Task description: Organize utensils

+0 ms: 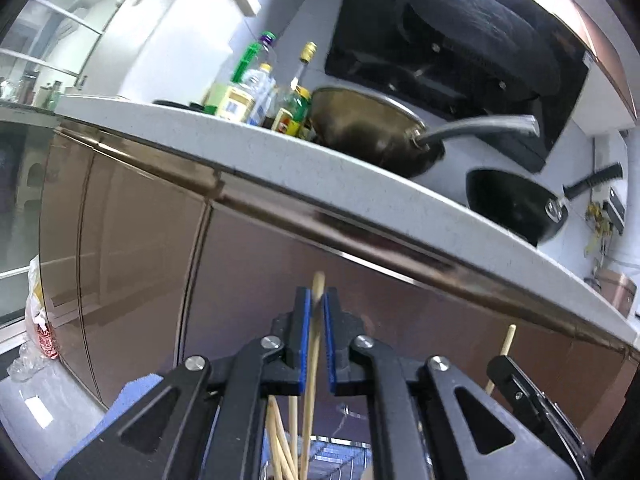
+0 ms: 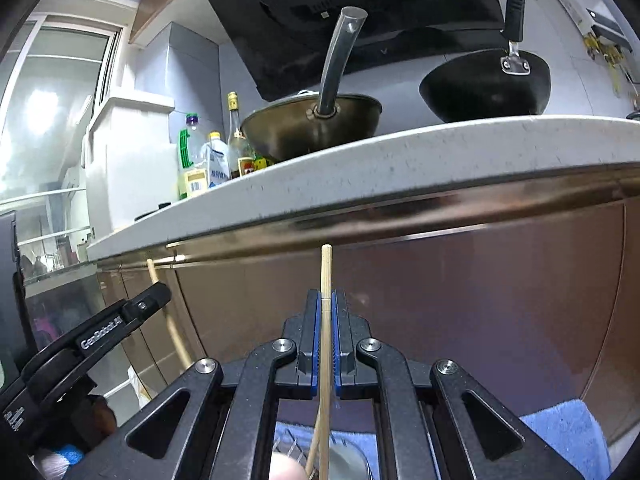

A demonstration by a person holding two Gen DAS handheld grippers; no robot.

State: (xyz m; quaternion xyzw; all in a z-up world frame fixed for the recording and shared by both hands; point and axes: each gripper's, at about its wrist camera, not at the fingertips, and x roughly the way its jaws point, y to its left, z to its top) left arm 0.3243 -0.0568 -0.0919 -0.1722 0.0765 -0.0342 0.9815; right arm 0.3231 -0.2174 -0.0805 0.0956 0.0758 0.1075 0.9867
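Both hand-held grippers low in front of the brown cupboard doors (image 1: pixel 256 264), below the edge of the bench (image 1: pixel 280 156), each with one chopstick standing between its blue pads.

Right hand-held gripper (image 2: pixel 327 296): closed tight on the right chopstick (image 2: pixel 326 268), no gap showing at either pad. Pinched partway up the shaft, probably so the stick hangs plumb and can be steered down by its lower end.

Left hand-held gripper (image 1: pixel 317 294): pads slack around the left chopstick (image 1: pixel 318 284), which leans on the left pad with a sliver of space at the right one; judged loose rather than clamped, though blur leaves some doubt. Likely let go because the foot already sits among the bundle of chopsticks (image 1: pixel 280 440) below.

Long axis of both sticks near vertical, blunt tops pointing up toward the bench edge, lower ends dropping out of view between the gripper arms. Left stick tipped slightly at the top; right stick straight. Beneath, a wire rack (image 1: pixel 340 452) on a blue cloth (image 2: pixel 560 428), mostly hidden, so the exact slot cannot be told.
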